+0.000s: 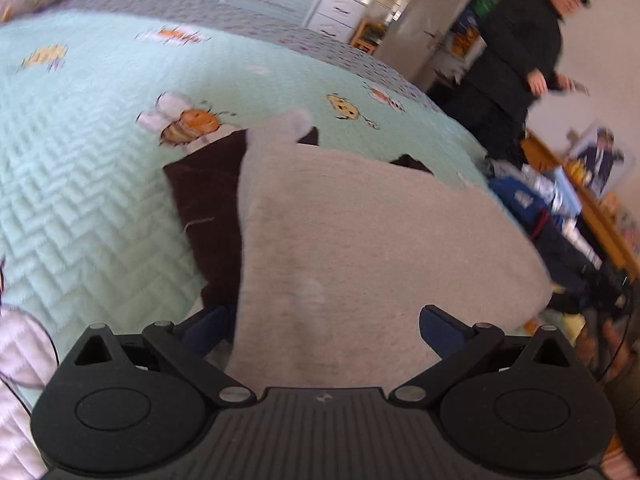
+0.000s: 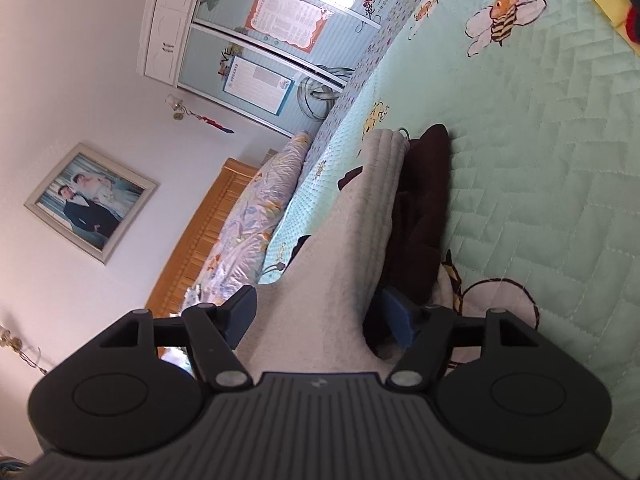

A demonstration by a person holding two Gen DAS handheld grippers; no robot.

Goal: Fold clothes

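Grey garment (image 1: 360,240) lies over a brown one (image 1: 208,200) on the mint quilt (image 1: 80,200). Left gripper (image 1: 320,328) and right gripper (image 2: 316,316) both straddle its edge, jaws spread, unclenched. Risk: closing snags the brown layer too.

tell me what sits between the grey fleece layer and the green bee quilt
A dark brown garment lies between them: it shows from under the grey fleece onto the quilt in the left wrist view; the right wrist view shows likewise.

Each gripper (image 1: 322,328) (image 2: 316,316) is matte black — ribbed body, silver screws, blue finger pads.
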